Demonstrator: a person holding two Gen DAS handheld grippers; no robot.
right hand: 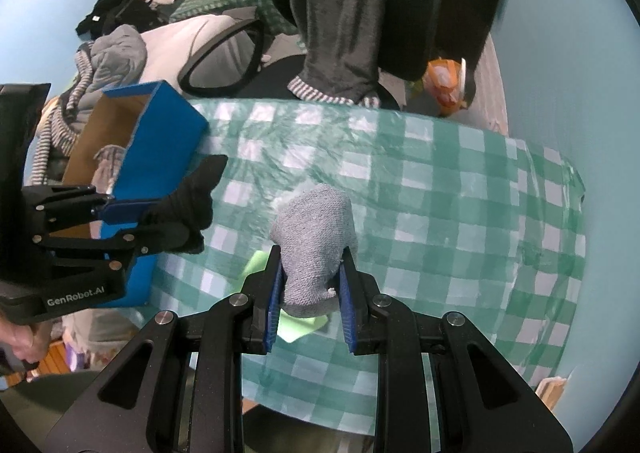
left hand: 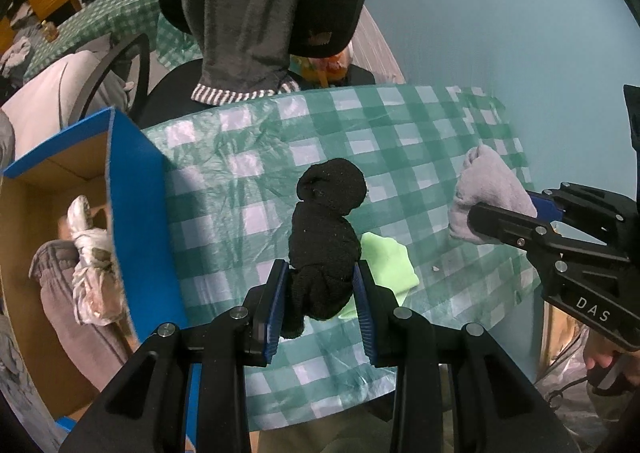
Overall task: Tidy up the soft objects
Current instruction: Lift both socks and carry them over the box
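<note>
The left claw point(left hand: 322, 293) is clenched on a black sock bundle point(left hand: 326, 229), the right claw point(right hand: 310, 285) on a grey sock bundle point(right hand: 314, 241) — both held above the checkered tabletop point(left hand: 400, 141), over a green cloth point(left hand: 390, 261), beside a blue box point(left hand: 136, 193).

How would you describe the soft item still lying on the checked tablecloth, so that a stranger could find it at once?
Start at the green-and-white checked tablecloth, with the open blue cardboard box at its left edge. Near the front edge lies a flat, pale lime-green cloth, below the rolled black sock bundle in the left gripper. It alone rests unheld, and is bright.
</note>
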